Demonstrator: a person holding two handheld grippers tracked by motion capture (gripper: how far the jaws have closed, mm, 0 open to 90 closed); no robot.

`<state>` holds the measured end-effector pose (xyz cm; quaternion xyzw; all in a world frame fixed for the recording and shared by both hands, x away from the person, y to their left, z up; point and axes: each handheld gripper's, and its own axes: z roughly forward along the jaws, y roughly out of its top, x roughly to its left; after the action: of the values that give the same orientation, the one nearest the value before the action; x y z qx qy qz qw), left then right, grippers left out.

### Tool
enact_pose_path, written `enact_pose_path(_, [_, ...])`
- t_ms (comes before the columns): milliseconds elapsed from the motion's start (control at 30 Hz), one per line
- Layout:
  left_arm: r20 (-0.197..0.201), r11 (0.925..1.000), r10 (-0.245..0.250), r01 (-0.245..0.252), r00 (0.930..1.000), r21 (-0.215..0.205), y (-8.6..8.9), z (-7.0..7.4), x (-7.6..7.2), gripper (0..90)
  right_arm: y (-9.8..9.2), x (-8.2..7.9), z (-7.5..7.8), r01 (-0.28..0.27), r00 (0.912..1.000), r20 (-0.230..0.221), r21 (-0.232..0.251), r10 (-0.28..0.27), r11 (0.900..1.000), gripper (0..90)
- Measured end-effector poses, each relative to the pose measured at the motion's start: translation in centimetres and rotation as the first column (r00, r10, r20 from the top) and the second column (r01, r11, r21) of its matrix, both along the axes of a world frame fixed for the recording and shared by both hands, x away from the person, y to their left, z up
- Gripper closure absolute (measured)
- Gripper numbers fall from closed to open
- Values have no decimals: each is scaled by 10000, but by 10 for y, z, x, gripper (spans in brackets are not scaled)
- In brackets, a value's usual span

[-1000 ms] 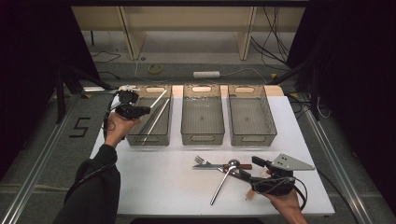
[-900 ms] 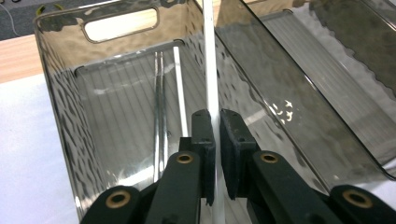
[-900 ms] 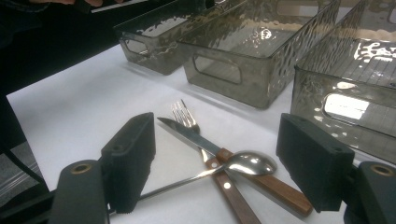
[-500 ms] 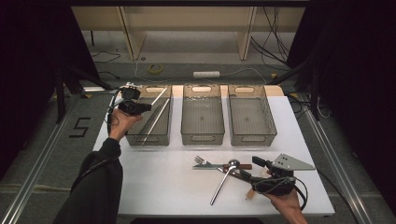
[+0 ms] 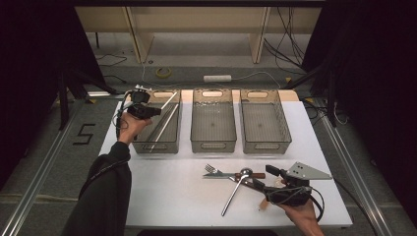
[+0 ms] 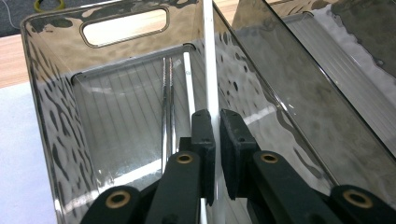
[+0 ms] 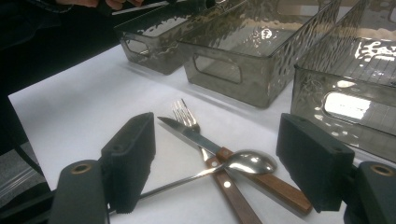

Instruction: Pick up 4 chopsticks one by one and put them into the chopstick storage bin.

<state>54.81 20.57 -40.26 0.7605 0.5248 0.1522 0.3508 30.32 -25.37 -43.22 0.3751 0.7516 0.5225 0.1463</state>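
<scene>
Now the left tool (image 5: 156, 111) is up at the far left of the tabletop (image 5: 162, 196), its jaws pinching a slim white chopstick (image 6: 208, 60) and holding it over the left bin (image 5: 139, 146) of three clear ones. From the left gripper view the stick runs straight up between the pads, slanting into the bin, and at least one more pale stick (image 6: 187, 79) already lies along the floor in there. So this looks like cutlery sorting, and the step in hand is the drop: chopstick going in with its kind. The middle bin (image 5: 212, 146) and the right bin (image 5: 265, 146) look bare from above. Down at the near right, the right tool (image 5: 268, 172) sits with its jaws spread wide, holding nothing, aimed at the little heap that's left: a fork (image 7: 183, 113), a wooden-handled knife (image 7: 196, 136) and a spoon (image 7: 250, 162), all crossed over one another on the white surface. Next call, I'd say: lower the stick a touch, part the left jaws, let it settle beside the other. Then the right hand has the tricky bit, since the spoon lies over the wooden handles, so it likely comes off first, pinched by its thin handle without dragging the others.
</scene>
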Motion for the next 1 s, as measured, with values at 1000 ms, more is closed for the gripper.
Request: enact_pose_path(1000, [73,9995,-55,58,10000,-323,-3,-2,1,653,0,0,0,-24,10000,10,1,24,10000,294])
